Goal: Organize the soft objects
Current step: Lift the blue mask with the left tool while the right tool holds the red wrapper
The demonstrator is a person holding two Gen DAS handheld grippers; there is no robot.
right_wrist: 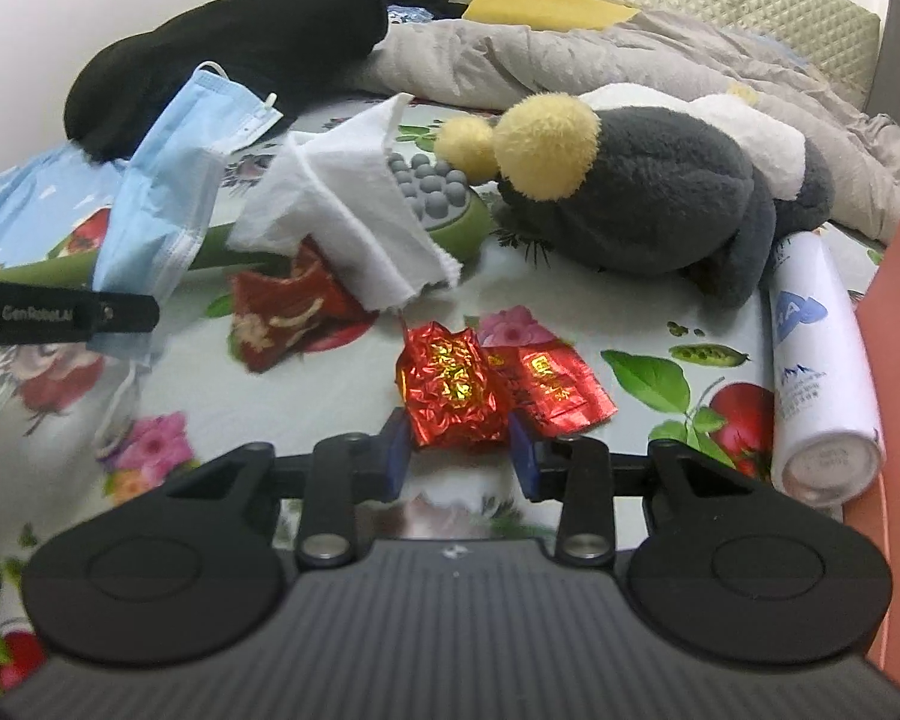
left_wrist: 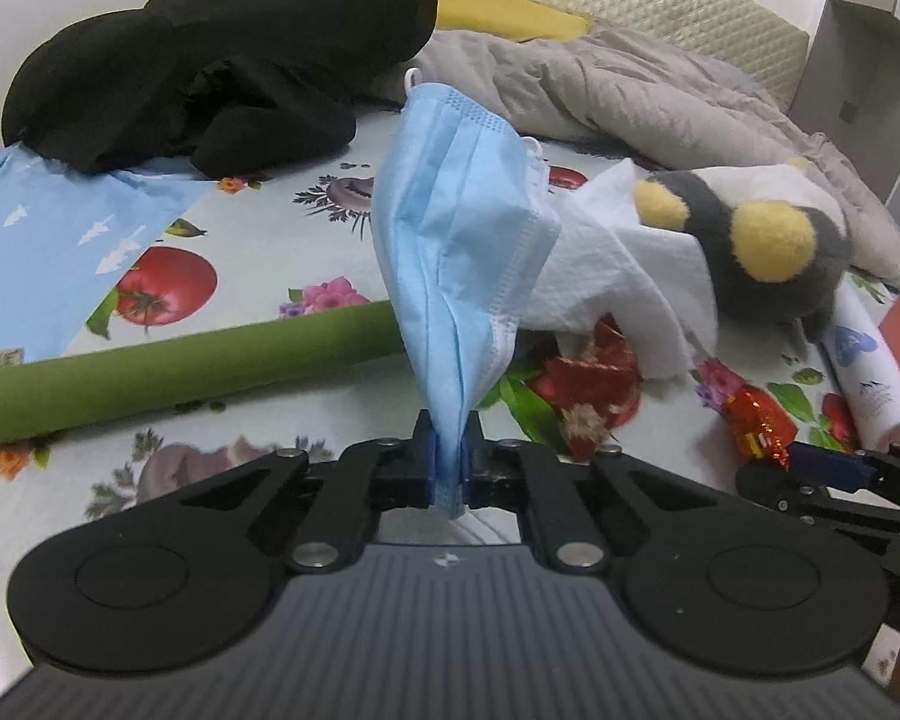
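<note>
On the left claw [right_wrist: 129, 315], lettering "GenRobot.AI".

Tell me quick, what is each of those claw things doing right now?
Left gripper: closed, holding the blue face mask.
Right gripper: fingers partly open around a red foil packet; a firm grip cannot be told.

Soft things on the bed, placed from the plush

A grey plush [right_wrist: 648, 192] with yellow pompoms lies on its side; a crumpled white tissue [right_wrist: 354, 222] lies just beside it on the pompom side. Beyond the tissue a pale blue mask [left_wrist: 456, 240] hangs bunched, pinched at its lower end. A black garment [left_wrist: 222, 66] is heaped behind, a grey blanket [right_wrist: 570, 66] rumpled behind the plush.
</note>
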